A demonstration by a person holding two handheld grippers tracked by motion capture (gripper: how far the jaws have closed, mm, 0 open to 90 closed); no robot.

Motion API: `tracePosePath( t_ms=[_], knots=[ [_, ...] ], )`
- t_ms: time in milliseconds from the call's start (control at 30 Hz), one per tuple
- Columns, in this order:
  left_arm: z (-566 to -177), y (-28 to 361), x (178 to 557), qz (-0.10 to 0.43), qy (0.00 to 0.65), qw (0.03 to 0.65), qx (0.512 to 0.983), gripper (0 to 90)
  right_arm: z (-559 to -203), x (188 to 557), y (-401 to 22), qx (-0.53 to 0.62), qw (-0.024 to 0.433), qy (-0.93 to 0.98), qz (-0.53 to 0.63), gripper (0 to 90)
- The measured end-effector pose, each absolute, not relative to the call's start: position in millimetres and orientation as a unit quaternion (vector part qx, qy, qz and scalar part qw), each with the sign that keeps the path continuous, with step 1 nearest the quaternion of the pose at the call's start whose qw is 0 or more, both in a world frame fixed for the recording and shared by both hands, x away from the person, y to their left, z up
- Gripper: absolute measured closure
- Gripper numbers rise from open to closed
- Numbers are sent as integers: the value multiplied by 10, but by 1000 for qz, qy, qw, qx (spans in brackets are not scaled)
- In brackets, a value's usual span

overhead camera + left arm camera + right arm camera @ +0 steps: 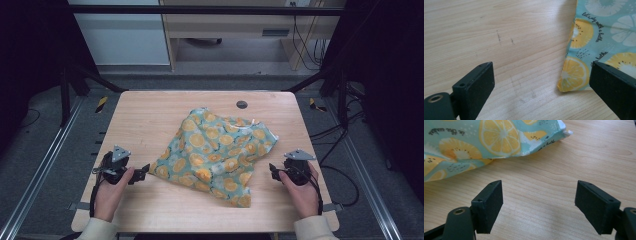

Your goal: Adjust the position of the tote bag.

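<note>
Between the two grippers, on the worktop (pixel 150 115), lies the crumpled cloth (pixel 215 155). Left gripper (pixel 141 173) and right gripper (pixel 273 171) both gape wide, empty, just beside its edges. Judged step: approach; next, each must close on a near corner.

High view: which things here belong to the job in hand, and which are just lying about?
In the job:
- fruit-print cloth, crumpled mid-table
- left gripper, open beside its corner
- right gripper, open, apart from it

Lying about:
- round dark grommet in the wooden table
- cables on the floor beyond
</note>
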State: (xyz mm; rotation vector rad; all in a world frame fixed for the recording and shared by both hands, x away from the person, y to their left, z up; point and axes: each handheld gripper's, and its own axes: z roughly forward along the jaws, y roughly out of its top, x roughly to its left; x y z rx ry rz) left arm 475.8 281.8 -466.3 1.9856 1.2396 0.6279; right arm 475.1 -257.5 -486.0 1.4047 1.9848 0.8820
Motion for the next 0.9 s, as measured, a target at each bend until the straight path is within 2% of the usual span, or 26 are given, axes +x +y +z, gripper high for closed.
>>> tracePosePath(
  t_ms=[200, 367, 433, 500, 567, 900],
  knots=[
    [-4652, 2783, 4748, 238, 477, 359, 766, 60, -4886, 4790, -2590, 537, 259, 735, 322, 229],
    [-4634, 2761, 4741, 236, 471, 359, 770, 59, -4848, 4829, -2560, 539, 254, 734, 326, 149],
    [-4626, 2756, 4741, 236, 470, 366, 768, 60, -4820, 4833, -2533, 538, 254, 734, 327, 166],
    [-4626, 2737, 4750, 233, 468, 372, 767, 60, -4763, 4851, -2519, 526, 286, 739, 309, 217],
    [-4626, 2701, 4758, 226, 464, 378, 769, 64, -4702, 4900, -2521, 515, 308, 746, 289, 224],
    [-4666, 2578, 4806, 231, 441, 352, 793, 64, -4260, 5241, -2686, 521, 296, 744, 296, 268]
  ],
)
